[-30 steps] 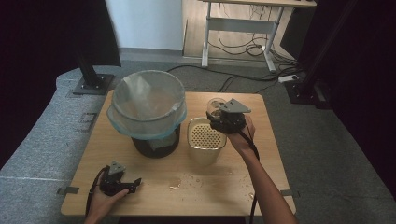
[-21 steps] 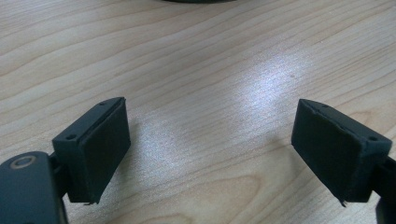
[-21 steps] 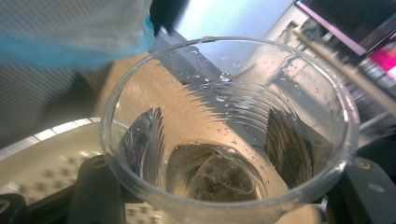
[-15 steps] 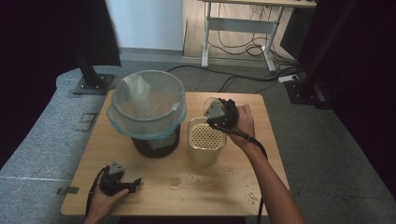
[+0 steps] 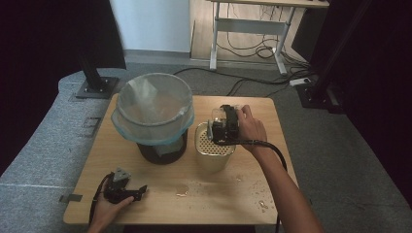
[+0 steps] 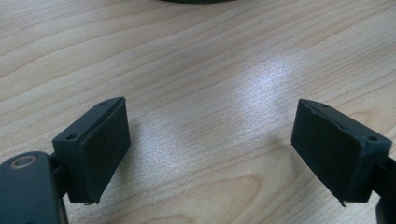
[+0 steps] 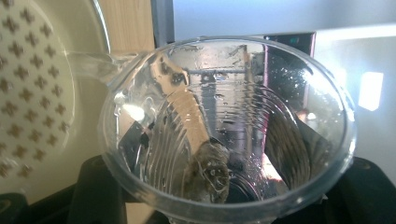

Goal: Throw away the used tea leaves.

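1. The bench (image 5: pixel 160 182) is a wooden top with wet splashes near its front right; it carries everything below.
2. The bin (image 5: pixel 154 114), lined with a clear bag, stands left of centre, well apart from both hands.
3. The cream perforated container (image 5: pixel 214 153) stands just right of the bin, directly under the right hand.
4. The right hand-held gripper (image 5: pixel 224 125) is tipped on its side over that container and pinches a clear plastic cup (image 7: pixel 229 130) by its walls. In the right gripper view the cup's mouth faces the camera, with droplets on the inside and a brownish wet lump low in it.
5. The left hand-held gripper (image 6: pixel 219 149) rests at the bench's front left, jaws spread wide over bare wood, holding nothing.
6. Judging by the tilt, the step in hand looks like emptying the cup into the perforated container. The next move likely calls for more tilt or a shake, since the lump seems to cling.
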Demonstrator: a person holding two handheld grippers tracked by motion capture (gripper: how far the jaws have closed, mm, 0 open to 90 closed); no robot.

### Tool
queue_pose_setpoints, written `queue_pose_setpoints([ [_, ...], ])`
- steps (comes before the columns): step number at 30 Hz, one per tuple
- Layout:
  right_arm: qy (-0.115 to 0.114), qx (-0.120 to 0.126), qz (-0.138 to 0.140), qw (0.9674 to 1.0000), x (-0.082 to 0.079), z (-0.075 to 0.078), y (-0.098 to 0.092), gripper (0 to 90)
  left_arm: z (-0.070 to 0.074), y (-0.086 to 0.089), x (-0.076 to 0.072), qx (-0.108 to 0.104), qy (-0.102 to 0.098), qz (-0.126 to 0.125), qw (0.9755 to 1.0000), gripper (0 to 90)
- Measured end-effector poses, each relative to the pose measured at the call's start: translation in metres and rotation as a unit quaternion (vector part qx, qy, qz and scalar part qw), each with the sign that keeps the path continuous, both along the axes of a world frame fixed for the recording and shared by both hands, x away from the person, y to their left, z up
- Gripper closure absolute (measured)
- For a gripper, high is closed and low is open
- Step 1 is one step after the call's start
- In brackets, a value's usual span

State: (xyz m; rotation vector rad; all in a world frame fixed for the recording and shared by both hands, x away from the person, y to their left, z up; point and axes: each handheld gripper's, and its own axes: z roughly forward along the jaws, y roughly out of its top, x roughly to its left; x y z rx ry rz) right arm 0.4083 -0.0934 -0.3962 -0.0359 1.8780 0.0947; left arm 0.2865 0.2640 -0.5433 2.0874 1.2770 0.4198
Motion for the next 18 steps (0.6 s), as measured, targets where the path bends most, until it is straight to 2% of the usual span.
queue_pose_setpoints([
  [1,0.0,0.0,0.0,1.0,0.0,0.0,0.0,37.6,0.0,0.0,0.0,0.0,0.0,0.0,1.0,11.4],
  [2,-0.009,-0.018,0.003,0.9998,0.0,-0.002,0.0,37.7,0.0,0.0,0.0,0.0,0.0,0.0,1.0,11.4],
  [3,-0.026,-0.056,0.006,0.9981,-0.001,-0.005,0.001,37.8,0.0,0.0,0.0,0.001,0.0,0.0,1.0,11.4],
  [4,-0.033,-0.069,0.007,0.9971,-0.001,-0.006,0.001,37.8,0.0,0.0,0.0,0.001,0.0,0.0,1.0,11.4],
  [5,-0.044,-0.083,0.017,0.9955,0.0,-0.008,0.0,37.9,0.0,0.0,0.0,0.0,0.0,-0.001,1.0,11.4],
  [8,-0.07,-0.141,0.019,0.9873,0.001,-0.012,0.001,38.2,0.0,0.0,0.0,-0.001,0.001,-0.001,1.0,11.4],
  [11,-0.097,-0.195,0.027,0.9757,0.001,-0.016,0.004,38.9,0.0,0.0,0.0,-0.001,0.001,-0.001,1.0,11.4],
  [13,-0.112,-0.249,0.038,0.9613,-0.001,-0.023,0.007,39.0,0.0,0.0,0.0,0.0,0.001,-0.001,1.0,11.4],
  [14,-0.112,-0.249,0.038,0.9613,-0.001,-0.023,0.007,39.0,0.0,0.0,0.0,0.0,0.001,-0.001,1.0,11.4],
  [15,-0.13,-0.29,0.051,0.9469,-0.002,-0.027,0.01,39.5,0.0,0.0,0.0,0.0,0.001,-0.002,1.0,11.4],
  [16,-0.14,-0.302,0.056,0.9414,-0.002,-0.027,0.01,39.7,0.0,0.0,0.0,0.0,0.001,-0.002,1.0,11.4],
  [17,-0.148,-0.306,0.055,0.939,-0.002,-0.026,0.011,39.8,0.0,0.0,0.0,-0.001,0.001,-0.002,1.0,11.4],
  [18,-0.148,-0.306,0.055,0.939,-0.002,-0.026,0.011,39.8,0.0,0.0,0.0,-0.001,0.001,-0.002,1.0,11.4],
])
